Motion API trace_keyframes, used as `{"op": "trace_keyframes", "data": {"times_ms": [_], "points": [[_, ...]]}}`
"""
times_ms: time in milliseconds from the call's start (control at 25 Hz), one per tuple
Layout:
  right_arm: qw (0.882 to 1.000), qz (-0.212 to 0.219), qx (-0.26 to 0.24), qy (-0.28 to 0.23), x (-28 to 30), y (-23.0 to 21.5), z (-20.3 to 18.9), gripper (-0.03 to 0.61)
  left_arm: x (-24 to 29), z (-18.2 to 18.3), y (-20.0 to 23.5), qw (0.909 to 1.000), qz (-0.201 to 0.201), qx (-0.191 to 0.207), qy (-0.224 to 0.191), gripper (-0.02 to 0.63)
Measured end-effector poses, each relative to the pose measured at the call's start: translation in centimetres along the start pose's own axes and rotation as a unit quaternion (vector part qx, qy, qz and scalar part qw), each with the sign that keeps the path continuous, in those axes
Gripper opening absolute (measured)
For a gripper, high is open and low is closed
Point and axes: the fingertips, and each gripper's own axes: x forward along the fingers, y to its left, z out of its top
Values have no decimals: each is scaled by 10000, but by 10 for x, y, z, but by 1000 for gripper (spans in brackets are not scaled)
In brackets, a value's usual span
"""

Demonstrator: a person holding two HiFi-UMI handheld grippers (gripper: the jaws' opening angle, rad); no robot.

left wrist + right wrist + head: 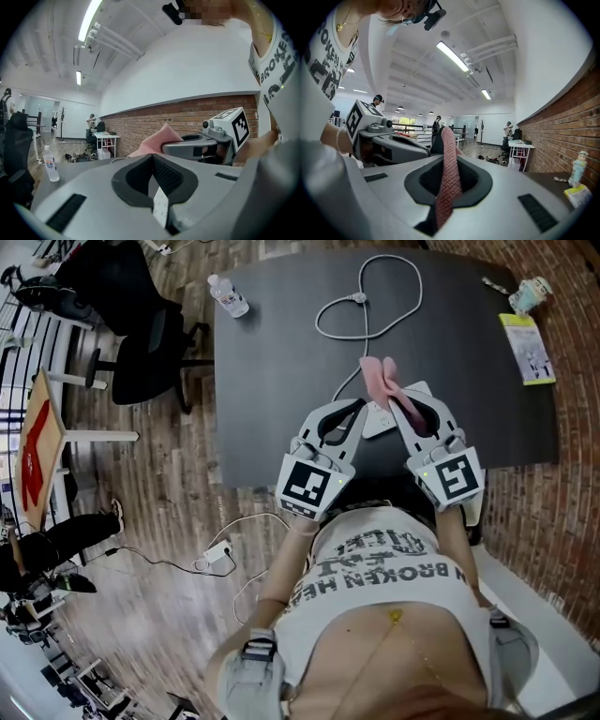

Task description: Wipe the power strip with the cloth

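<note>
Cloth (380, 374), pink, is pinched in the right tongs (405, 393), which are clenched on it. In the right gripper view it runs as a narrow knitted band up the seam between the jaws and stands out past their tips. Left tongs (360, 406) are clenched too, jaws pressed together. The left gripper view shows a thin white sliver low in their seam; whether that is the strip I cannot tell.

Strip (378, 420), white, lies on the dark bench (281, 381) near its front edge. It sits between the two tongs and partly under them, just beside the left tips. The tongs point away from the person, close side by side, leaning in toward each other over the strip.

Only the head view shows the strip itself, and its white cord (361, 306) looping off across the bench. The left gripper view shows the cloth as a pink peak beyond its own jaws, at the tip of the right tongs, with a bottle (228, 296) well off to the left. The right gripper view shows the left tongs at its left and a brick wall (562, 126) to the right
</note>
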Motion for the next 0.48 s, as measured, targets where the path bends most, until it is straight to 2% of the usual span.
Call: {"op": "trace_keyframes", "data": {"times_ms": [480], "points": [[9995,303,-17,31,12,7,-4,17,-3,-8,3,9999,139,-83,59,8]]}}
